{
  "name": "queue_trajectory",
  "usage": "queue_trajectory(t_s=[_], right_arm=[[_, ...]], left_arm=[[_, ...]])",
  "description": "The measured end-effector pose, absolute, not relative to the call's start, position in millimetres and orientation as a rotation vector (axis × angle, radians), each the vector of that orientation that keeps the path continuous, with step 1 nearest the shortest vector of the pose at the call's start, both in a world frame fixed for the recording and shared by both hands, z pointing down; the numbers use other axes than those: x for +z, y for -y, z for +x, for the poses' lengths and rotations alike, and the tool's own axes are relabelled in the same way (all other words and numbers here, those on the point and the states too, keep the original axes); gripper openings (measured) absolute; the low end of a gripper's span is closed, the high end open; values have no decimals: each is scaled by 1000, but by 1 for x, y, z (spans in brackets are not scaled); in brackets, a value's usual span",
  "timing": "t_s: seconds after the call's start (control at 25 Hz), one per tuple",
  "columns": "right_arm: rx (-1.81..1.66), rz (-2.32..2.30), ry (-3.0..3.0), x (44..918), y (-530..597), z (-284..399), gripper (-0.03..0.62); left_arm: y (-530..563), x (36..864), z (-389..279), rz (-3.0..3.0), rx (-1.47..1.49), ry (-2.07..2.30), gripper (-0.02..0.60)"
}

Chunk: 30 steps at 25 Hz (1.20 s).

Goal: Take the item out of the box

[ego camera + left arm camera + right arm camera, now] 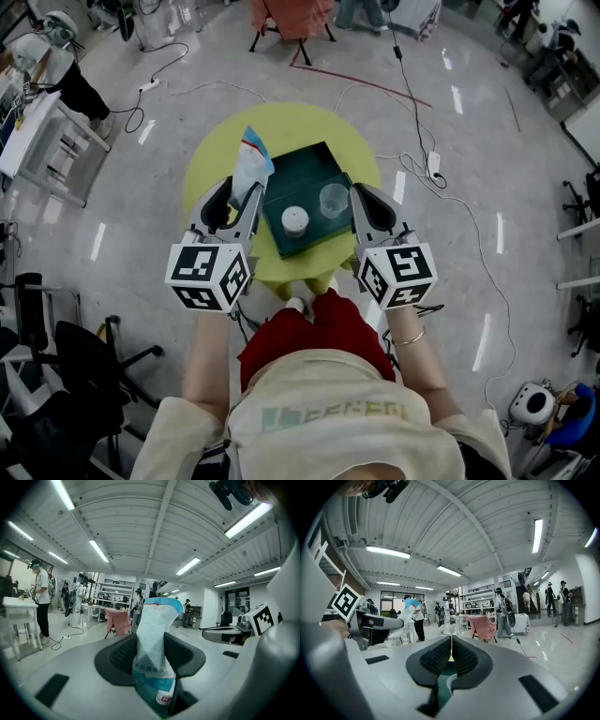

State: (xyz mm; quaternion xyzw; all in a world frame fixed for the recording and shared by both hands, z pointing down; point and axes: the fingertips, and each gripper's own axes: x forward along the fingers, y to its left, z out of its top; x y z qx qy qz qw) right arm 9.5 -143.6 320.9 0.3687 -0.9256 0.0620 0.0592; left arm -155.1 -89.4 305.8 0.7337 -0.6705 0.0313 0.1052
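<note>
Round yellow-green table (220, 155) is seen under both grippers, grey floor all round. Cables (412, 112) are strung over the floor ahead of the right gripper (360, 199). A pink-draped chair (291, 19) is parked far ahead of both. A black office chair (89, 361) sits behind and outboard of the left gripper (242, 193). Dark green box (314, 173) is set on the table between the two grippers, its right rim just beside the right gripper. Inside the box, a white round capped piece (294, 220) is placed nearer the left gripper and a clear cup (334, 200) just inboard of the right gripper; the two are near each other but apart. The bag (153, 639), pale blue-white with a blue top edge, is clamped upright between the left gripper's jaws, pressed on both sides. It sticks out ahead of the tips at the box's left rim. The right gripper's jaws are closed to a hairline slit with nothing pinched; the box and the cup's rim are seen below them.
</note>
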Motion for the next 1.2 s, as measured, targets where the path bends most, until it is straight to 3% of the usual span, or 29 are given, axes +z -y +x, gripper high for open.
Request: queue_trajectory(t_s=[1.2], right_arm=[[129,1190,2802,312,76,7,35]], left_arm=[[30,307,-158,2191,36,1943,192]])
